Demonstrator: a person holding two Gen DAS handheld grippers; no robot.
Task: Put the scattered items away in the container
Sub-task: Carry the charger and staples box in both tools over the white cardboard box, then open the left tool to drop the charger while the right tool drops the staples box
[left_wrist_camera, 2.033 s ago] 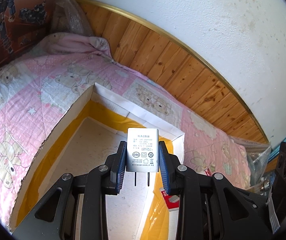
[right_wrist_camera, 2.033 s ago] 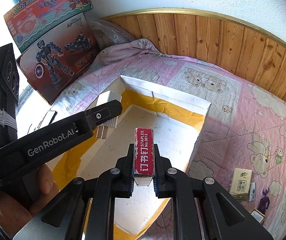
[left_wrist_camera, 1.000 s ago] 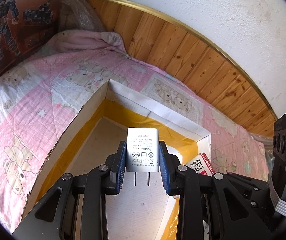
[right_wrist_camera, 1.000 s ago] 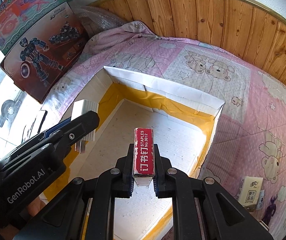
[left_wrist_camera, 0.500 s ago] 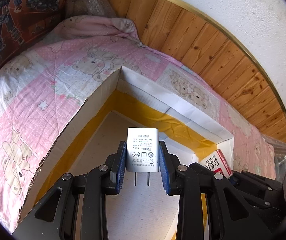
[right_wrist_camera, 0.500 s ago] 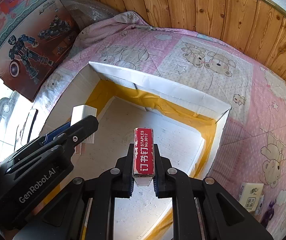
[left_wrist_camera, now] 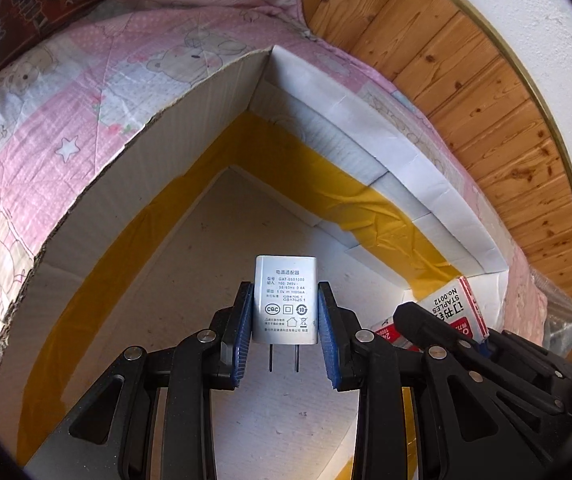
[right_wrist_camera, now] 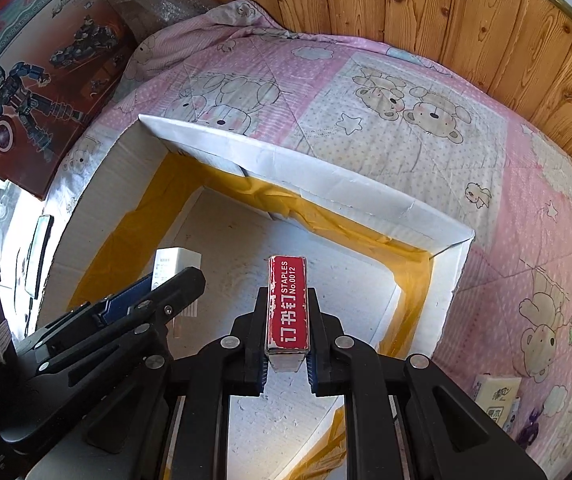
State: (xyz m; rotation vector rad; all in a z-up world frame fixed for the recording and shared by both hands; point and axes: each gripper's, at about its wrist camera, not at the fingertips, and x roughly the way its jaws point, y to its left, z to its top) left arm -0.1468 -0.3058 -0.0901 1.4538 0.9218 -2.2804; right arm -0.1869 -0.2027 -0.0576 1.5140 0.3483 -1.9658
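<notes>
My left gripper [left_wrist_camera: 286, 312] is shut on a white power adapter [left_wrist_camera: 286, 300], prongs toward the camera, held low inside the white cardboard box [left_wrist_camera: 366, 152] with yellow tape along its inner walls. My right gripper [right_wrist_camera: 288, 320] is shut on a red staples box [right_wrist_camera: 288, 304], held over the same cardboard box [right_wrist_camera: 326, 184]. In the left wrist view the staples box [left_wrist_camera: 454, 308] and right gripper sit at lower right. In the right wrist view the adapter [right_wrist_camera: 173, 264] and left gripper [right_wrist_camera: 157, 292] sit at left.
The box lies on a pink bear-print quilt [right_wrist_camera: 406, 112] against a wooden wall panel [left_wrist_camera: 466, 80]. Toy boxes [right_wrist_camera: 33, 64] lean at the left. A small tissue packet [right_wrist_camera: 494, 396] and a purple figure [right_wrist_camera: 530, 428] lie on the quilt at right.
Both grippers have moved forward and down into the box, each still holding its item. The box walls now fill more of both views.
</notes>
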